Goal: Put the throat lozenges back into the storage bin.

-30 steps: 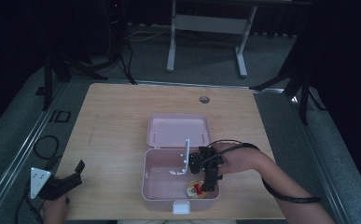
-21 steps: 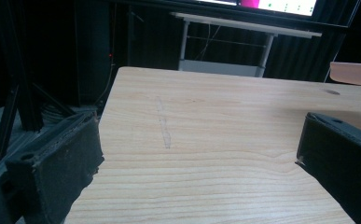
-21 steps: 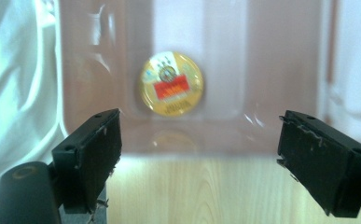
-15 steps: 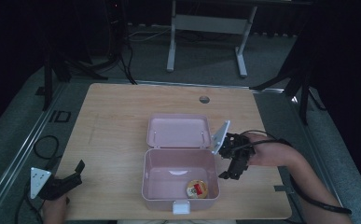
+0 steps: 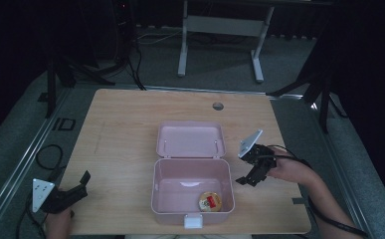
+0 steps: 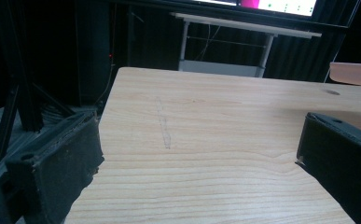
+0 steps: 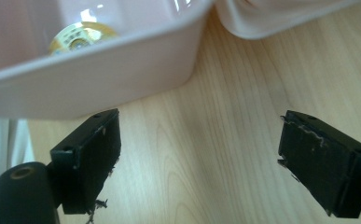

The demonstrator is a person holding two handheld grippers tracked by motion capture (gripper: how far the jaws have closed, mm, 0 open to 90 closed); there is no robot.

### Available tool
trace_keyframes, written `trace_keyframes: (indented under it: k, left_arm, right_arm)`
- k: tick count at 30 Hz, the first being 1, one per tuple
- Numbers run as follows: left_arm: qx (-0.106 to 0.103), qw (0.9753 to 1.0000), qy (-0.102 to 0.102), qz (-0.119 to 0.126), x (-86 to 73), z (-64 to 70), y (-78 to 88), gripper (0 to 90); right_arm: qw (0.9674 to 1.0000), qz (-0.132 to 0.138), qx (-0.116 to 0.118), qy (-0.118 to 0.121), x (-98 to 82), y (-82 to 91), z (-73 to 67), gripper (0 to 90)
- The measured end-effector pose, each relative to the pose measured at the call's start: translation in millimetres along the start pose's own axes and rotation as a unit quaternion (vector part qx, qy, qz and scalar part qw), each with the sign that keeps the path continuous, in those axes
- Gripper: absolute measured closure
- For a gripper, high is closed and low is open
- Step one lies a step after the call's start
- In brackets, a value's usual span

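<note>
Since the earlier frames the right tool (image 5: 252, 175) has lifted out of the pink box (image 5: 162, 199) and now hangs just beside its right wall, jaws wide and empty; the drop looks done. Left to right: the left tool (image 5: 75, 186) (jaws wide, holding nothing) rests at the desk (image 5: 125, 124) edge; the small round gold-lidded tub (image 5: 210, 201) lies flat on the box floor, near the front right corner, lid hinged back.

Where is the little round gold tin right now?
In the high view, the round tin lies inside the open pink box, in its front right corner by the latch. The right gripper hangs just outside the box's right wall.
</note>
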State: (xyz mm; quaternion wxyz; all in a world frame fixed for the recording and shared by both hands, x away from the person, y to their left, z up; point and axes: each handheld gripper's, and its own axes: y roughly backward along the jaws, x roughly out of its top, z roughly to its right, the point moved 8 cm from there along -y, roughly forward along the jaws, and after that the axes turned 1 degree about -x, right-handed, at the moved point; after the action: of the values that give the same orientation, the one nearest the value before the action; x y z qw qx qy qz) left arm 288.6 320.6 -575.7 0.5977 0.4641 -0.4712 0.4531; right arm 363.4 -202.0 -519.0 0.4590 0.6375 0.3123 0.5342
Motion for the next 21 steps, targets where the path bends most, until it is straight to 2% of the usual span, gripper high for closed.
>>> trace_keyframes:
  k: [6, 7, 8, 9, 10, 13, 14, 15, 16, 18, 19, 20, 21]
  left_arm:
    - [-0.001, 1.0000, 0.000, 0.000, 0.0, 0.1, 0.1, 0.3]
    - [-0.001, 1.0000, 0.000, 0.000, 0.0, 0.1, 0.1, 0.3]
    - [-0.001, 1.0000, 0.001, 0.000, 0.1, 0.0, 0.1, 0.3]
    - [-0.001, 1.0000, 0.000, 0.000, 0.0, 0.0, 0.1, 0.3]
    - [-0.001, 1.0000, 0.000, 0.000, 0.0, 0.0, 0.0, 0.3]
    - [-0.001, 1.0000, 0.000, 0.000, 0.0, -0.1, 0.1, 0.3]
    - [-0.001, 1.0000, 0.001, 0.000, 0.0, 0.0, 0.0, 0.3]
    - [-0.001, 1.0000, 0.000, 0.000, 0.0, 0.0, -0.1, 0.3]
    - [-0.001, 1.0000, 0.000, 0.000, 0.0, 0.0, 0.0, 0.3]
    - [-0.001, 1.0000, 0.000, 0.000, 0.0, 0.0, 0.1, 0.3]
    - [-0.001, 1.0000, 0.000, 0.000, 0.0, 0.0, 0.1, 0.3]
    - [-0.001, 1.0000, 0.000, 0.000, 0.0, 0.0, 0.1, 0.3]
    - [-0.001, 1.0000, 0.000, 0.001, 0.1, 0.1, 0.2, 0.4]
  right_arm:
    - [0.9984, 0.031, -0.035, -0.032, -22.6, -28.3, 28.1, 12.7]
    - [0.9984, 0.031, -0.035, -0.032, -22.6, -28.3, 28.1, 12.7]
    - [0.9975, 0.041, -0.038, -0.043, -27.5, -33.9, 33.5, 12.6]
    - [0.9945, 0.058, -0.060, -0.063, -34.7, -41.9, 44.5, 12.4]
    - [0.9929, 0.061, -0.073, -0.072, -39.1, -45.6, 50.3, 11.9]
    - [0.9845, 0.086, -0.107, -0.108, -49.1, -52.5, 65.6, 11.9]
    - [0.9805, 0.100, -0.116, -0.123, -51.9, -53.5, 70.3, 11.9]
    - [0.9775, 0.112, -0.125, -0.127, -54.5, -53.8, 73.1, 11.9]
    - [0.9759, 0.117, -0.132, -0.128, -55.5, -53.5, 74.5, 11.9]
    - [0.9672, 0.144, -0.152, -0.144, -59.0, -50.9, 79.1, 11.9]
    - [0.9672, 0.144, -0.152, -0.144, -59.0, -50.9, 79.1, 11.9]
    - [0.9616, 0.160, -0.162, -0.153, -60.8, -49.3, 81.6, 11.9]
    - [0.9511, 0.175, -0.184, -0.176, -68.8, -47.0, 87.4, 11.9]
